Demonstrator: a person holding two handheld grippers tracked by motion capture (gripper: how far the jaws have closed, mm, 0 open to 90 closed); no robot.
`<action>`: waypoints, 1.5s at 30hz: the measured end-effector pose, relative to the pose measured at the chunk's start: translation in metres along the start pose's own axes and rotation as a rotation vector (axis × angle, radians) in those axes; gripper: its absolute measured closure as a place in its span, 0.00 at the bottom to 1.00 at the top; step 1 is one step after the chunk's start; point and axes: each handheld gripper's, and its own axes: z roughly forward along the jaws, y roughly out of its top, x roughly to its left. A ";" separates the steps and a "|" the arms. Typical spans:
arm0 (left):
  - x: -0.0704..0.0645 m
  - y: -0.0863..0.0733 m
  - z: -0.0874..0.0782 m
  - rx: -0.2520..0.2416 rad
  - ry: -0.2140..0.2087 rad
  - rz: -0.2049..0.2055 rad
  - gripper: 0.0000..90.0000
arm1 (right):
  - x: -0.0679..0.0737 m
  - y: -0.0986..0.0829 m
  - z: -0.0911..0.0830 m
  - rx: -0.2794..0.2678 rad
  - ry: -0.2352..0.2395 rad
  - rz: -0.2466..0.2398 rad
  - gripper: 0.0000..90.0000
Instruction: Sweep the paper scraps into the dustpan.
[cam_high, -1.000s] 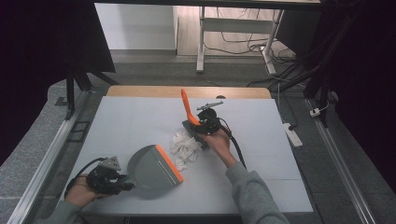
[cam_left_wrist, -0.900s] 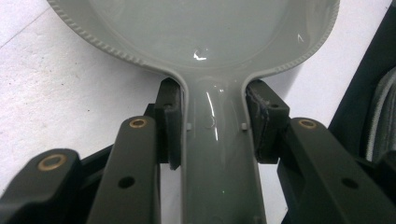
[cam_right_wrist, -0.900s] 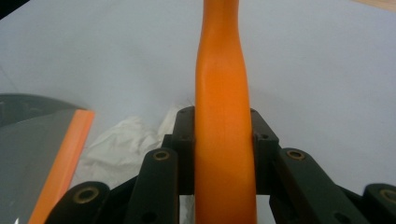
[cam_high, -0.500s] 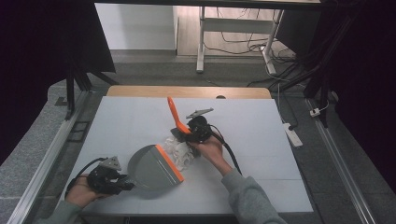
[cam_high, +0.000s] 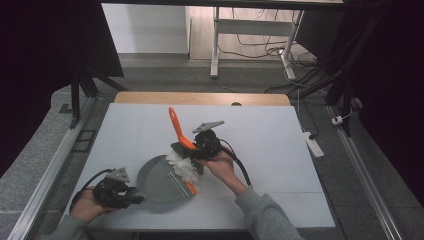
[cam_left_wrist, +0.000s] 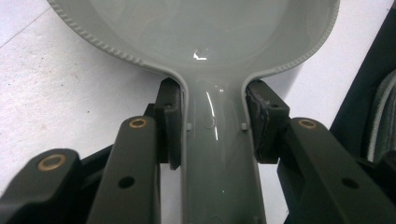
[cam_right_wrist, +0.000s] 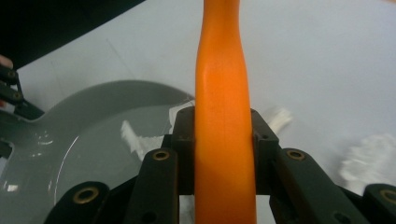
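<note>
While no brand or writing is readable anywhere, the layout is clear: the grey plastic dustpan (cam_high: 162, 185) lies near the front edge of the white bench (cam_high: 280, 150), left tongs (cam_high: 131, 199) clamped on its handle. Right tongs (cam_high: 186, 149) grip the orange-handled brush (cam_high: 176, 128), tilted over crumpled white paper (cam_high: 183, 166) at the pan's orange lip. Plenty of bare bench behind and to the right.

no readable text, no labels, no brands, no numbers
</note>
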 end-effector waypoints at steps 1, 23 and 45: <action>0.000 0.000 0.000 0.000 0.000 0.000 0.68 | -0.003 0.001 -0.003 -0.010 -0.007 0.002 0.78; 0.002 0.000 0.001 -0.005 0.000 -0.011 0.68 | -0.088 0.021 -0.008 0.000 -0.287 0.076 0.78; 0.004 0.000 0.001 -0.006 0.006 -0.013 0.68 | -0.078 0.019 0.028 0.108 -0.194 0.074 0.78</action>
